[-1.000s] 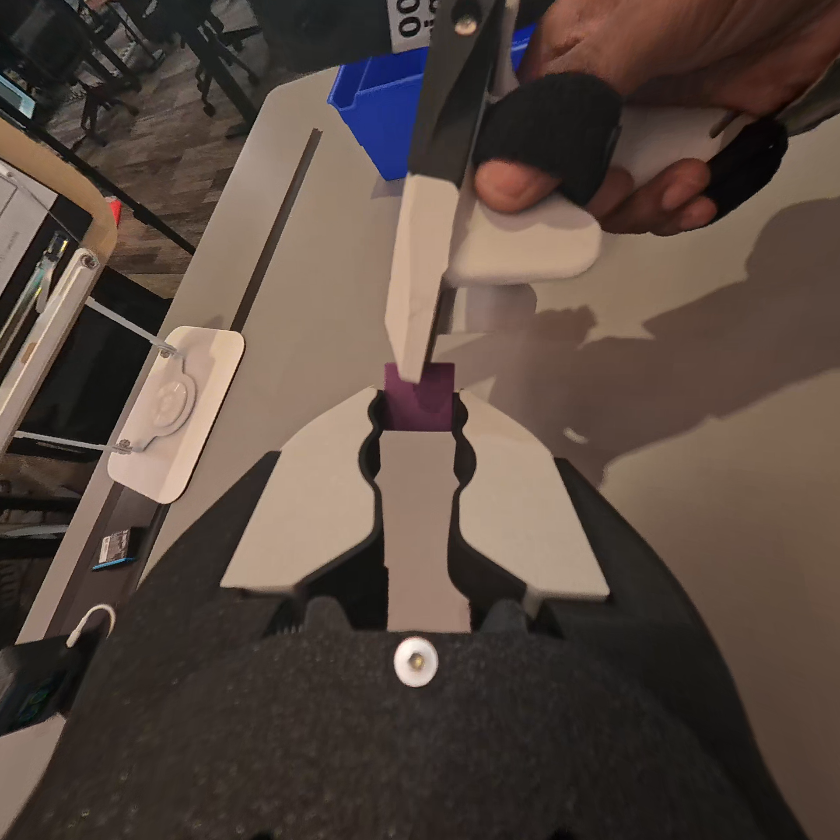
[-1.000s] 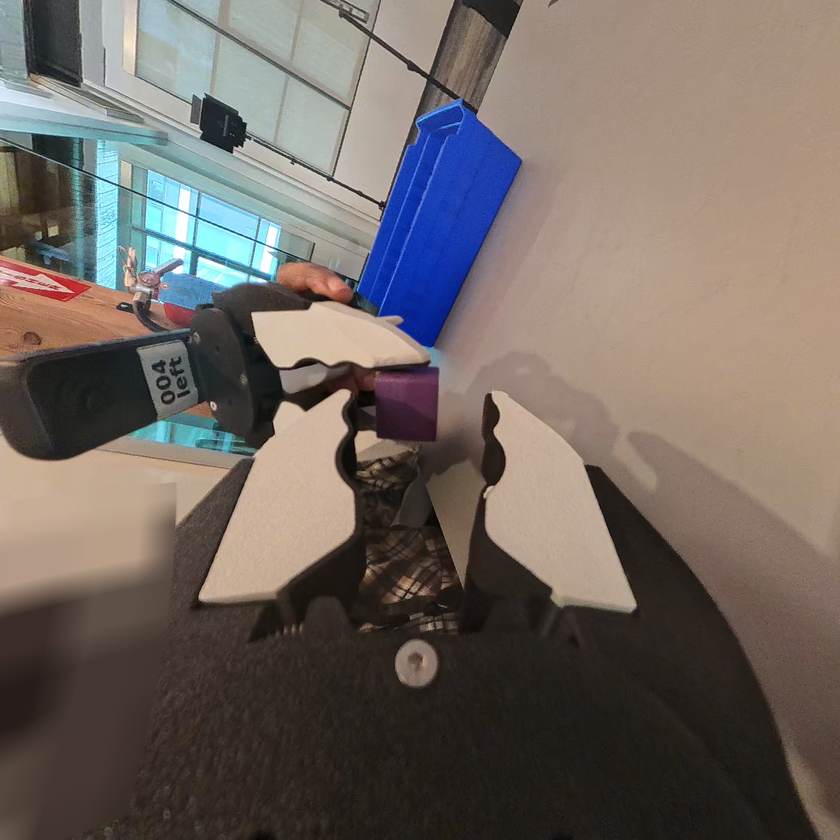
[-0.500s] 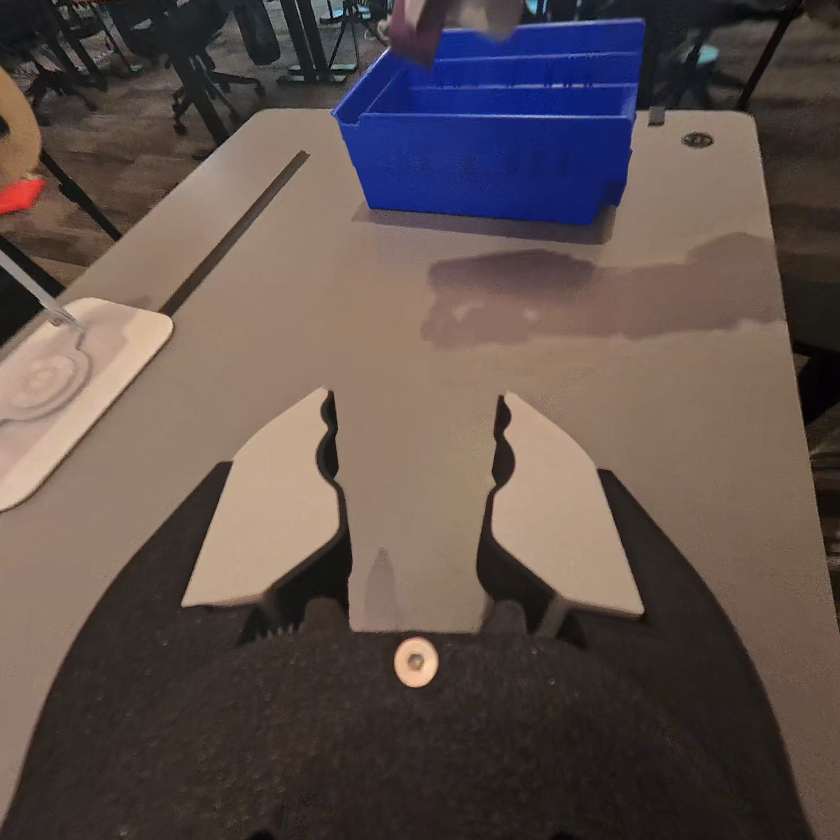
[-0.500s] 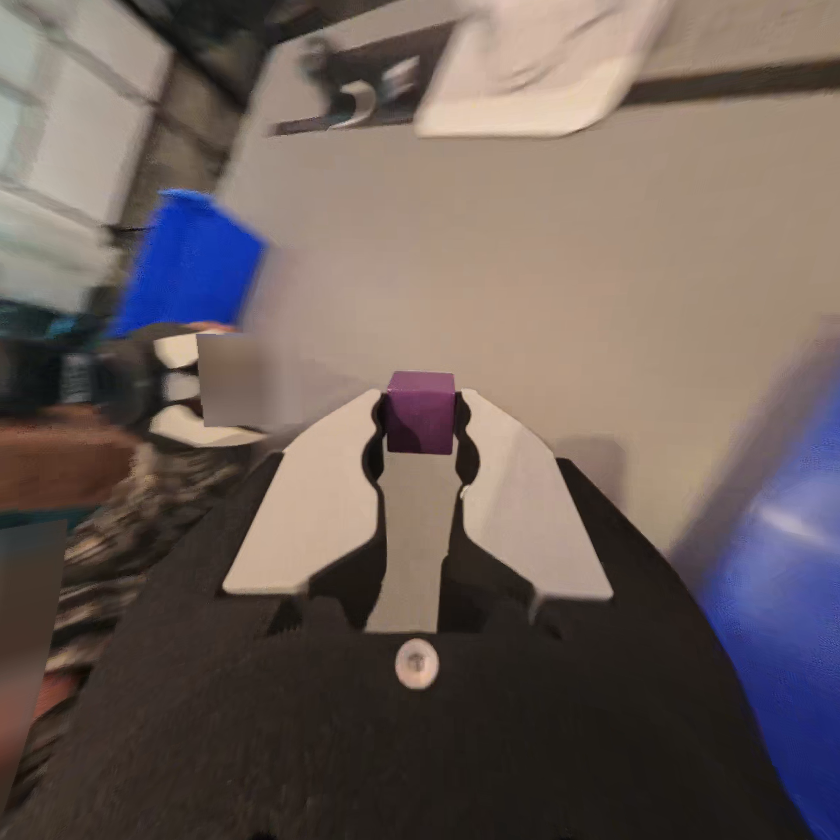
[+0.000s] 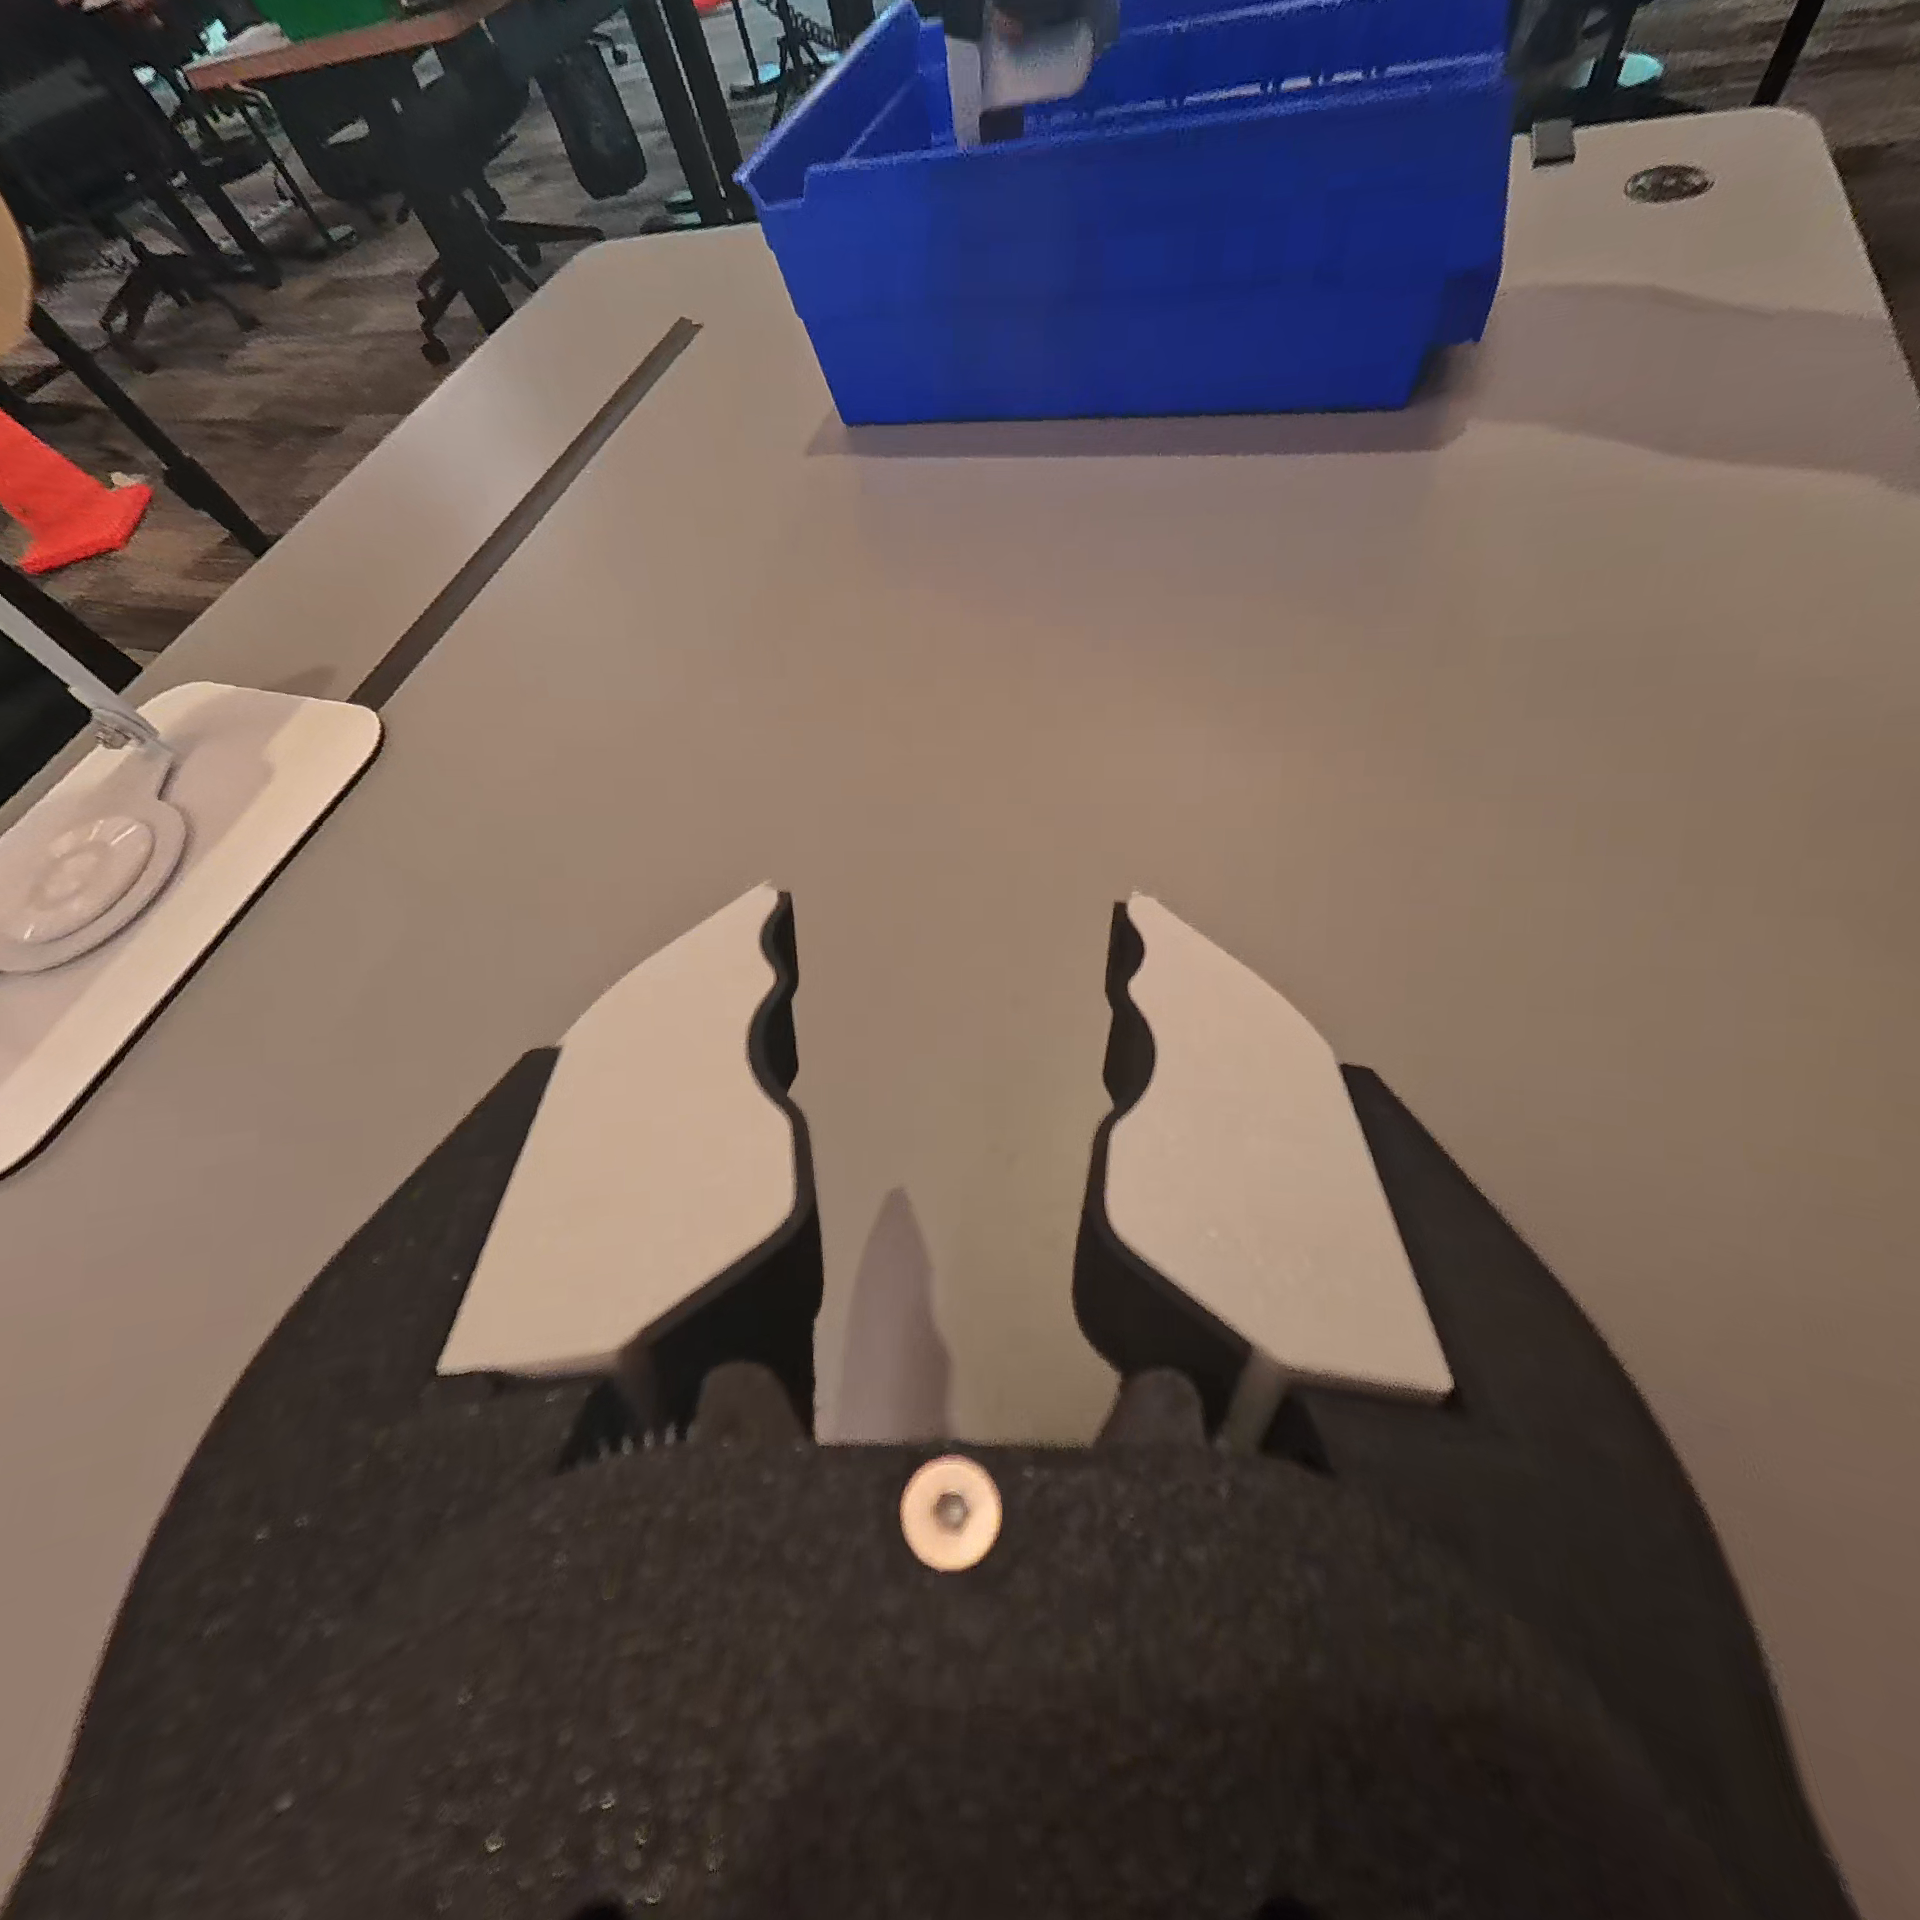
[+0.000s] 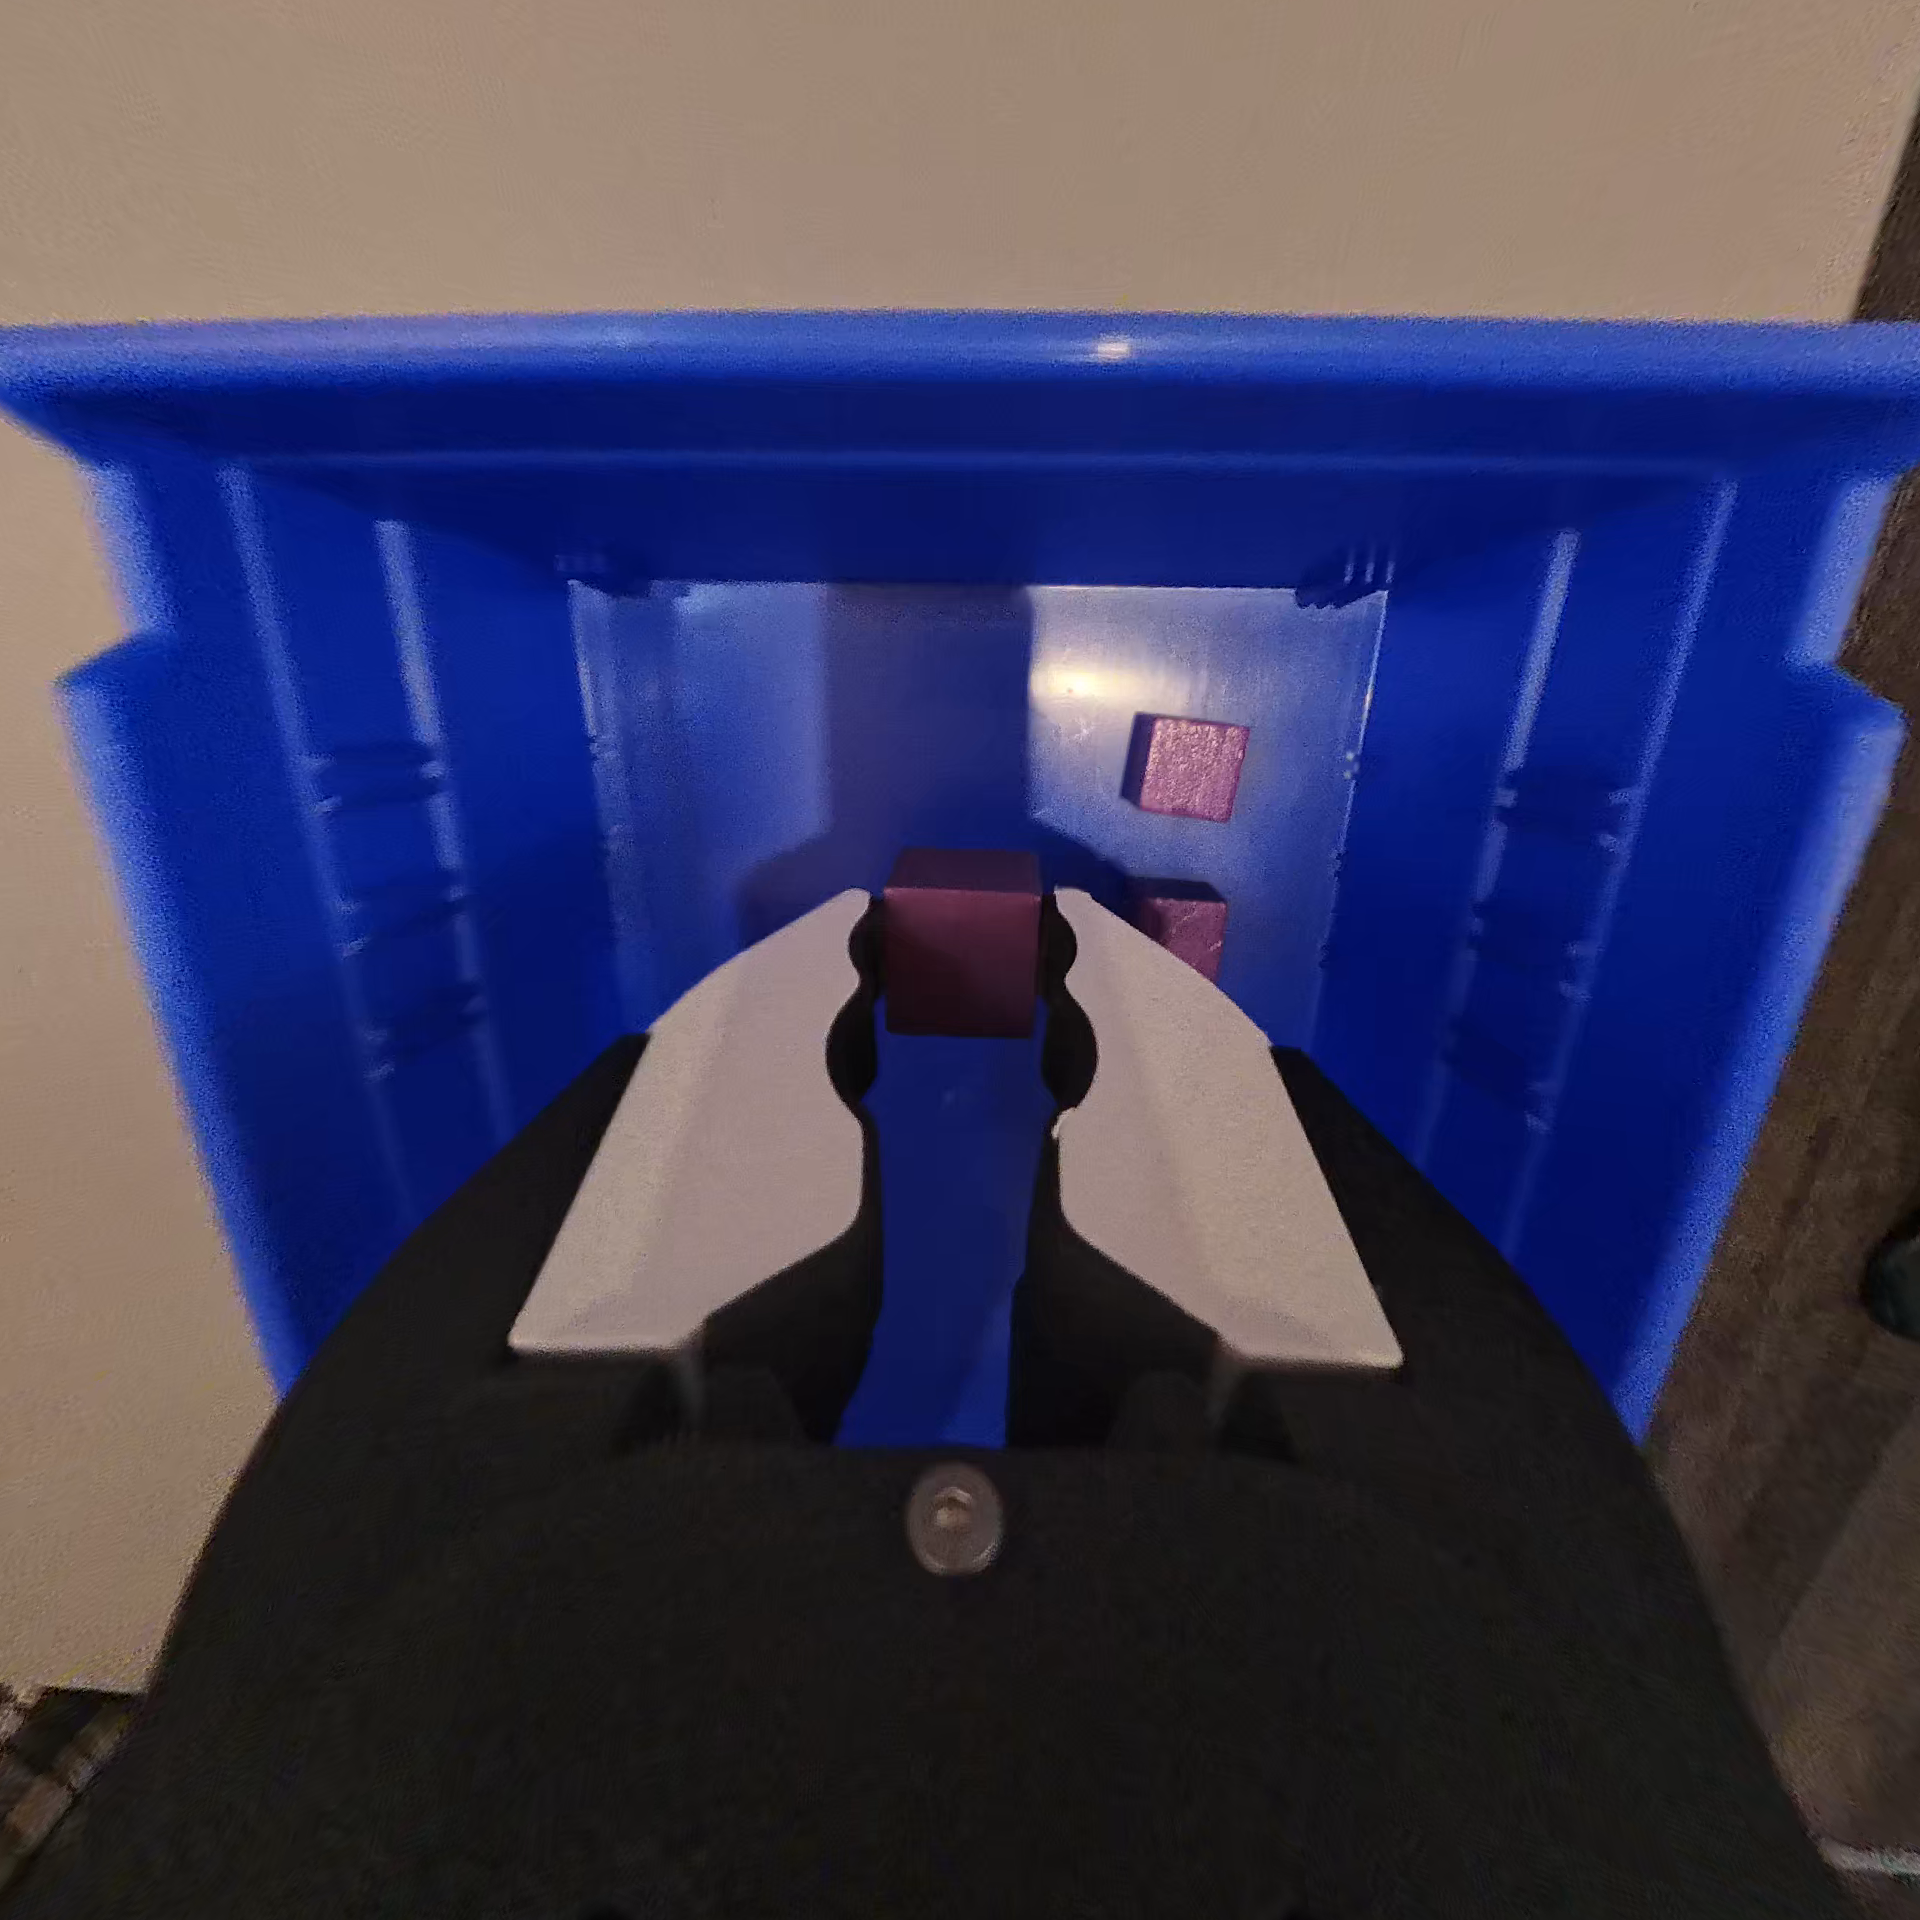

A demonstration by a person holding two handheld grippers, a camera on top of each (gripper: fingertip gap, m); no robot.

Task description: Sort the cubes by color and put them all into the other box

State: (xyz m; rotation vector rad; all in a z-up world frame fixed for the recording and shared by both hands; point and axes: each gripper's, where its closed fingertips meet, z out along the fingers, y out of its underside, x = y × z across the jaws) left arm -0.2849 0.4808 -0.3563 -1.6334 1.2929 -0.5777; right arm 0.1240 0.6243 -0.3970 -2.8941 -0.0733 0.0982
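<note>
pinching a purple cube [image 6: 961, 951] tight, right gripper [image 6: 961, 935] hangs over blue box [image 6: 935, 416]; 2 more purple cubes [image 6: 1188, 764] inside. left gripper [image 5: 945, 914] near the box, jaws wide, empty, over table [image 5: 1039, 675].

Deep purple cube [image 6: 961, 943] between pale grey fingers [image 6: 717, 1143] on a black speckled gripper body. Two lighter purple cubes [image 6: 1187, 764] on the blue bin [image 6: 1756, 935] floor. Grey table [image 5: 1143, 675], white plate [image 5: 208, 810] left, orange cone [image 5: 62, 504] far left.

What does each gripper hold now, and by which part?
Right gripper clamps a purple cube by two opposite side faces. Left gripper holds nothing.
</note>
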